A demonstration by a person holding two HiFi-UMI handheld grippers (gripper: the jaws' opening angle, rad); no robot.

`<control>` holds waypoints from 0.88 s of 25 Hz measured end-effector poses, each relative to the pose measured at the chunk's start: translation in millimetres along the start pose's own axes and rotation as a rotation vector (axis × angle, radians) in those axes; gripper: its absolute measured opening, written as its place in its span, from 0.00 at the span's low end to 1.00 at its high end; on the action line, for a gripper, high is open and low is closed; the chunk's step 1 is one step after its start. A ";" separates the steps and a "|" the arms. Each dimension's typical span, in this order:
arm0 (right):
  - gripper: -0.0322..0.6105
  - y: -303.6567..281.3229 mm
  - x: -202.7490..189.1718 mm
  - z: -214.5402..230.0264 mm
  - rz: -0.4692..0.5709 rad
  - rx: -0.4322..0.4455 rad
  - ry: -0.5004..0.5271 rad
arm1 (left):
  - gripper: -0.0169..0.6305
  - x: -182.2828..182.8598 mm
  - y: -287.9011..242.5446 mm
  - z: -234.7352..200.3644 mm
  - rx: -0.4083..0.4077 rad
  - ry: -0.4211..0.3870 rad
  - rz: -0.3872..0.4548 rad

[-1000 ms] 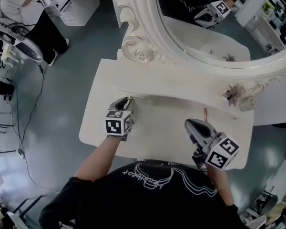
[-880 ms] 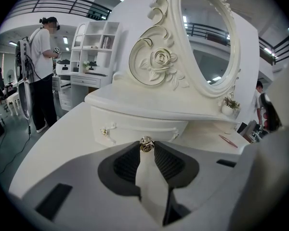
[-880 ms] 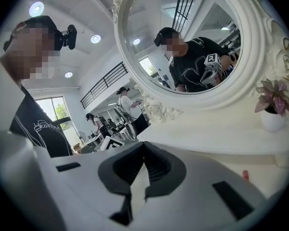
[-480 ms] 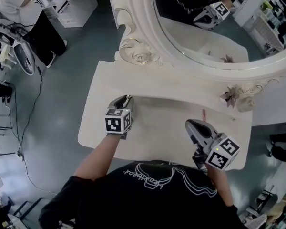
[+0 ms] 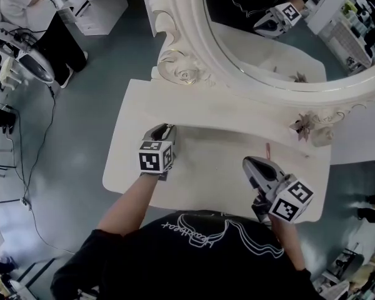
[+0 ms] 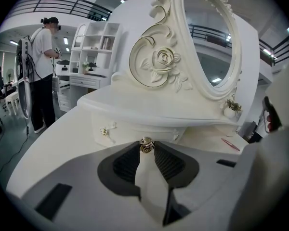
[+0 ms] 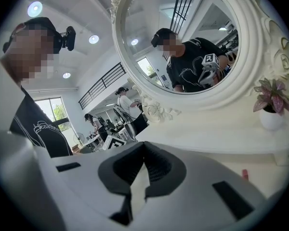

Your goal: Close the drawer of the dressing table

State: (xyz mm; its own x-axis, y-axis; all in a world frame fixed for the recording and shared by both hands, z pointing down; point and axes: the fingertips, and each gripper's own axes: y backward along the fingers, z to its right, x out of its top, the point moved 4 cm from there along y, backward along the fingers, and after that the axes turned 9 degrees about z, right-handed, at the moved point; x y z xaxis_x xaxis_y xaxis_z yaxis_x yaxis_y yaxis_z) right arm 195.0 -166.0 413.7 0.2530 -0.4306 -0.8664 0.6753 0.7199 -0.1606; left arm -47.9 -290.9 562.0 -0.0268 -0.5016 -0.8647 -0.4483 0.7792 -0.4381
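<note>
While right gripper [image 7: 144, 147] clenched and empty, left gripper [image 6: 145, 149] tight on knob [image 6: 146, 143] of drawer [image 6: 130, 131].

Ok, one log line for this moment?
left gripper: shut on drawer knob | right gripper: shut, empty, above dressing table top

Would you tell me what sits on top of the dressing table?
A potted plant on the raised shelf, a thin red stick on the tabletop. The left tool grips the drawer knob; the drawer's inside is hidden.

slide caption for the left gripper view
left gripper pinching the gold drawer knob under the rose-carved mirror
</note>
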 end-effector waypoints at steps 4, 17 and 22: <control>0.05 -4.3 -4.1 -4.5 -0.012 0.012 -0.002 | 0.20 2.0 1.7 1.4 -0.037 -0.027 0.000; 0.05 -14.1 -20.8 -33.6 -0.042 0.053 0.012 | 0.34 31.6 60.6 25.1 -0.161 -0.081 0.114; 0.05 -14.0 -23.4 -56.0 -0.027 0.081 0.023 | 0.33 53.1 108.6 42.6 -0.253 -0.012 0.179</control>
State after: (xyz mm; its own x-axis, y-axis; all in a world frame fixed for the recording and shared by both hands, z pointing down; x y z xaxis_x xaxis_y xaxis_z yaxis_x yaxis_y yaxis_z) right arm 140.8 -135.5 409.8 0.2187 -0.4363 -0.8728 0.7356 0.6614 -0.1463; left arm -59.9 -216.8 458.0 -0.1160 -0.3593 -0.9260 -0.6459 0.7355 -0.2045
